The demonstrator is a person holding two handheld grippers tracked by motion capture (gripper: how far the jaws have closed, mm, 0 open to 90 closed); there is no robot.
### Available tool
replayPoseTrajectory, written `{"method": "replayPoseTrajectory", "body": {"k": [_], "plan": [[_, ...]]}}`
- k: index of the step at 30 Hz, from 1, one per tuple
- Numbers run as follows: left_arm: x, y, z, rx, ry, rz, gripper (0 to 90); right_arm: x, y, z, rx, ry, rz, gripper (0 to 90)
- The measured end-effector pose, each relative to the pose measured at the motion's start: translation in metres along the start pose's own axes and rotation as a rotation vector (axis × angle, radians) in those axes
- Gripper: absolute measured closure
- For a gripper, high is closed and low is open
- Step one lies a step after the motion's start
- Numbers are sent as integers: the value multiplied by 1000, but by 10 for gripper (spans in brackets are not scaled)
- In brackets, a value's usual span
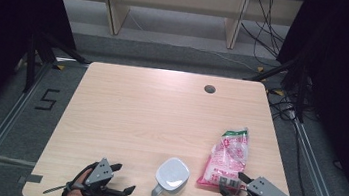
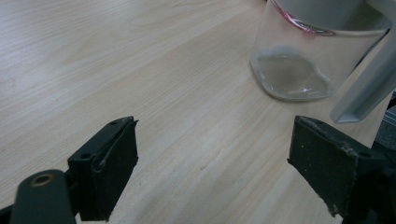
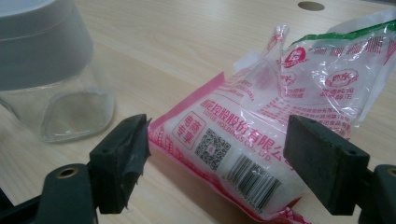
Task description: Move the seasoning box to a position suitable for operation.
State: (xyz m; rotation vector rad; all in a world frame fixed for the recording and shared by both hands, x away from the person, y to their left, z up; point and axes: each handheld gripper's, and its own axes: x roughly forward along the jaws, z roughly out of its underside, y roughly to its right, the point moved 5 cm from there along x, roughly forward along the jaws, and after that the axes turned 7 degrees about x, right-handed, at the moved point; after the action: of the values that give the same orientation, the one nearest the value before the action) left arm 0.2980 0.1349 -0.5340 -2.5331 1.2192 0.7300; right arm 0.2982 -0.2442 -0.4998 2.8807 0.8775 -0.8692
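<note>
While the pink-printed bag [image 3: 261, 135] lies flat near the table's [image 1: 151, 110] front right edge, its barcode end sits between your right gripper's [image 3: 217, 158] spread jaws, untouched. Just left of it stands the clear jug [image 1: 171, 175] with a white lid. Your left gripper [image 2: 212, 163] gapes empty, the jug ahead.
</note>
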Motion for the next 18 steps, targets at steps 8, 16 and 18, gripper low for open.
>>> {"method": "replayPoseTrajectory", "body": {"k": [8,16,18], "plan": [[-1,1,-1,-1,14,7,152,0,2,0,-11,3,2,226],[0,14,-7,-10,52,82,202,0,2,0,-11,5,2,227],[0,17,-8,5,42,86,213,1,1,0,-10,3,3,228]]}}
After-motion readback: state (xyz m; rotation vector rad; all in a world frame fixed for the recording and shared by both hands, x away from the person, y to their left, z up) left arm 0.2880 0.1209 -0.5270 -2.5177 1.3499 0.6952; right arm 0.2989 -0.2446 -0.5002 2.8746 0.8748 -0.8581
